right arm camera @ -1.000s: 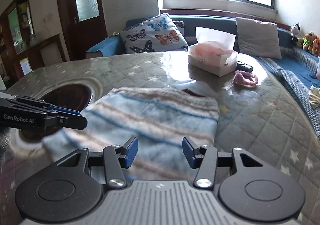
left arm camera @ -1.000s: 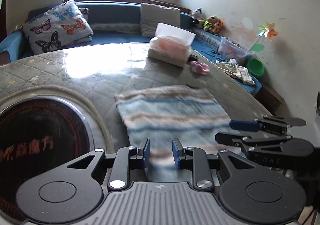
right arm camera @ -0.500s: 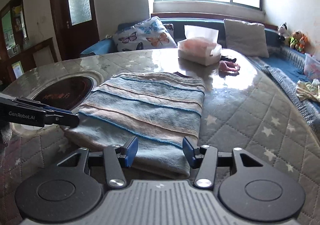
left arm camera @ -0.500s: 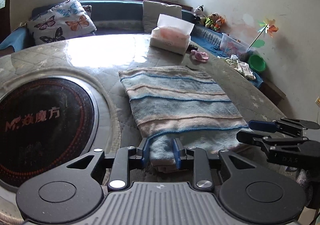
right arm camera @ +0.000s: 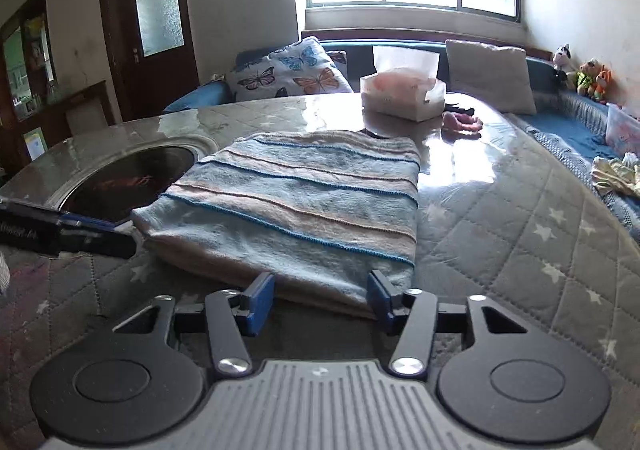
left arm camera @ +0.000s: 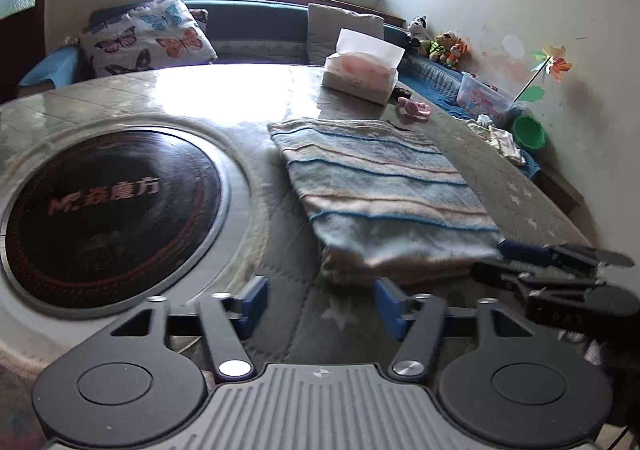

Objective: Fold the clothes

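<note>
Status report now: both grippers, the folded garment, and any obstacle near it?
Left gripper opening, nothing between the pads. Right gripper opening at the near edge of the striped folded garment, which lies flat on the table. Tissue box beyond, apart.

The only writing you can properly read is on the round black cooktop [left arm camera: 108, 218] sunk into the table: pale reddish lettering across the glass, something like "Mr." followed by three or four Chinese characters, the last two looking like 魔方. In the right wrist view the same lettering is just a red smear. The other gripper poking in at the right edge of the left wrist view has small pale letters on its black body, too blurred to make out.
</note>
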{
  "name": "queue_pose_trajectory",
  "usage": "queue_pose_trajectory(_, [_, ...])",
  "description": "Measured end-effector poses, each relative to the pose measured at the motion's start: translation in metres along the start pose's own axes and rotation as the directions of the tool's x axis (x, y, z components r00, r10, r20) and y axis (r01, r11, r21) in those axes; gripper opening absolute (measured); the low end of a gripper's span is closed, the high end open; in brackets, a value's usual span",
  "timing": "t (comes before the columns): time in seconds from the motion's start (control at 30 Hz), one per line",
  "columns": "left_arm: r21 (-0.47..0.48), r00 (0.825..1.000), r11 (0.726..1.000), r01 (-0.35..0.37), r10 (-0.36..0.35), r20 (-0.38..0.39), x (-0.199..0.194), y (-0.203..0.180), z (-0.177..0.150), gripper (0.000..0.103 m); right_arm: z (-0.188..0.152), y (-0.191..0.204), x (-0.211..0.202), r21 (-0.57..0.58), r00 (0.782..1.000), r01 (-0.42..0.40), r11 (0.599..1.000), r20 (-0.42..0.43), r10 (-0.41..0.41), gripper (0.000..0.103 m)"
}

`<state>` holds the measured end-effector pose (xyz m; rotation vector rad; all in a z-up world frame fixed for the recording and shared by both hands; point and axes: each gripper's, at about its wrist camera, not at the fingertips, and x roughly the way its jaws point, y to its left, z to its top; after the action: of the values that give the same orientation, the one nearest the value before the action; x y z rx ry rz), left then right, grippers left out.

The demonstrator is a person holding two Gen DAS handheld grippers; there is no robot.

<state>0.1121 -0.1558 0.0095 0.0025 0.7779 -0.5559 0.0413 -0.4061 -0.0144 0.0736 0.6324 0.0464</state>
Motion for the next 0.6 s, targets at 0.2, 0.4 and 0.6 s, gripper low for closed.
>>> queue_pose_trajectory(0.2, [-0.005, 0.998, 1.000, -0.023, 0.023, 0.053, -0.022, 0.003, -0.012, 0.100, -0.006, 0.014, -0.016, 0.022, 1.000, -0.002, 1.000, 0.023, 0.001, 0.088])
queue_pose_trajectory(0.4, [0.018, 0.997, 0.999, -0.049, 0.048, 0.066, -0.034, 0.002, -0.024, 0.103, -0.013, 0.026, -0.024, 0.042, 0.998, 0.048, 0.998, 0.040, -0.050, 0.103])
queue_pose_trajectory(0.6, [0.006, 0.996, 0.998, -0.064, 0.064, 0.057, -0.043, 0.006, -0.037, 0.103, -0.019, 0.040, -0.033, 0.029, 0.994, 0.090, 0.996, 0.052, -0.091, 0.103])
